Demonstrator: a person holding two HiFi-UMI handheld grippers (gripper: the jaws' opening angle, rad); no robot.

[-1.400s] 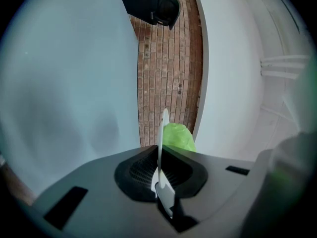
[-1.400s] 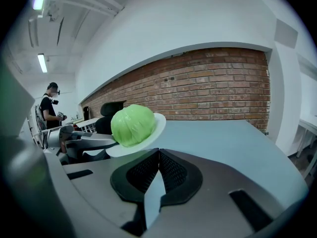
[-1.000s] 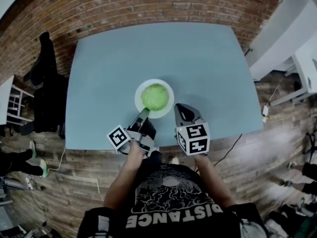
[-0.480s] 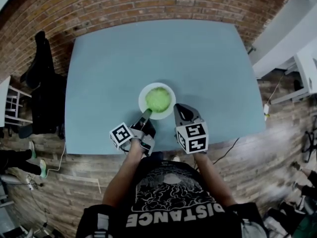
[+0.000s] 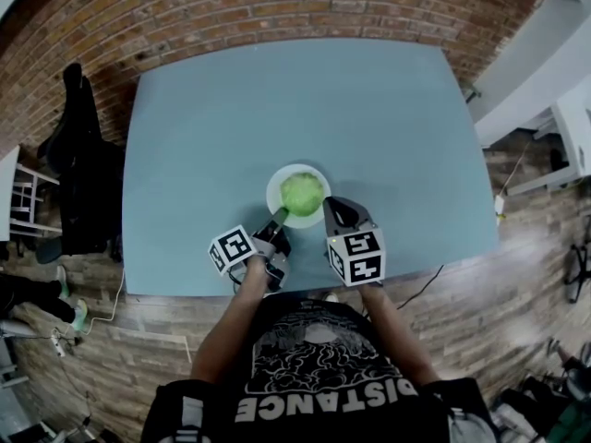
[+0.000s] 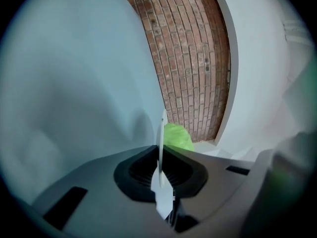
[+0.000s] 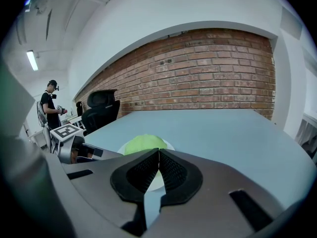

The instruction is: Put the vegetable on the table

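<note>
A green leafy vegetable [image 5: 301,193] sits on a white plate [image 5: 277,185] near the front edge of a blue table [image 5: 277,100]. The left gripper [image 5: 277,218] pinches the plate's rim, while the right gripper [image 5: 340,209], just beside the plate, has its jaws pressed together on nothing.

Vegetable [image 5: 302,193] sits on plate [image 5: 273,190] near the front edge of table [image 5: 277,100], left gripper [image 5: 280,216] on the plate's near-left rim, right gripper [image 5: 335,208] just right of plate, brick wall [image 5: 277,3] behind table, chair [image 5: 88,183] to its left.
</note>
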